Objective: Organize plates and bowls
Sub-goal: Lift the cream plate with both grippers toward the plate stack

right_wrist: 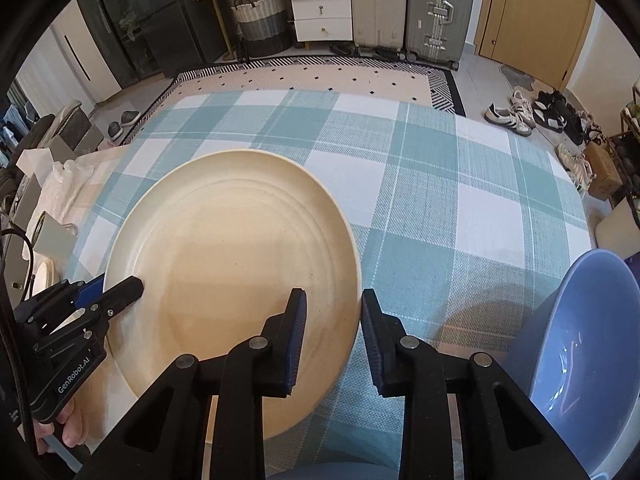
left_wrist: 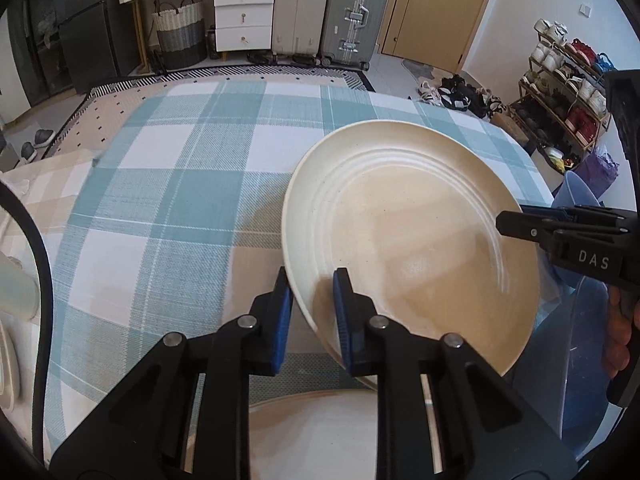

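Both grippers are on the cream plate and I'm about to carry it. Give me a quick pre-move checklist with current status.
1. Left gripper clamped on the cream plate rim: ok, one pad inside the rim and one outside.
2. Right gripper clamped on the opposite rim: ok, jaws straddle the edge.
3. Plate clear of the checked tablecloth: ok, the near edge sits above a second plate below it.
4. Plate level: not ok, it looks tilted in the left wrist view.
5. Blue bowl out of the way: cannot tell, it sits close beside the right gripper.
6. Open cloth ahead for set-down: ok.
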`<action>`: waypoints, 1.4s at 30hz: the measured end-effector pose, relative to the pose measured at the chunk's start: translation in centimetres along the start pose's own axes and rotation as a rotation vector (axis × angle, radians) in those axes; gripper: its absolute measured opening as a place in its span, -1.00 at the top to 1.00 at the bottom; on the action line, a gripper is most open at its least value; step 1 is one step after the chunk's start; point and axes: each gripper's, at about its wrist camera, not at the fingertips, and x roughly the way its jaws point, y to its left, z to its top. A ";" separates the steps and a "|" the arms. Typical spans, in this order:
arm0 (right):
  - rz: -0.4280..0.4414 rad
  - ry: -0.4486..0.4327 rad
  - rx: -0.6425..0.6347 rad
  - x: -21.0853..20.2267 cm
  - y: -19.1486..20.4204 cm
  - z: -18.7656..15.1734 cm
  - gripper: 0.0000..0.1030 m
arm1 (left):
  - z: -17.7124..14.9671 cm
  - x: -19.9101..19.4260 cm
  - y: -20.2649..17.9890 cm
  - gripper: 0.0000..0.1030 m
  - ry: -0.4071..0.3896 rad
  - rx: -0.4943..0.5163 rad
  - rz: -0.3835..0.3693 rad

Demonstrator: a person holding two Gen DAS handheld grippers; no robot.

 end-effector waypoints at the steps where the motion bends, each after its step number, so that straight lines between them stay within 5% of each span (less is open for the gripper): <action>1: 0.004 -0.010 -0.003 -0.4 0.3 0.0 0.45 | 0.0 -0.4 0.1 0.67 -0.010 0.000 0.003; 21: 0.060 -0.186 -0.056 -8.3 6.1 -2.1 0.45 | -2.5 -11.2 3.1 0.66 -0.159 -0.021 0.038; 42: 0.103 -0.281 -0.083 -14.9 10.4 -9.3 0.45 | -8.9 -21.8 2.5 0.66 -0.242 0.009 0.061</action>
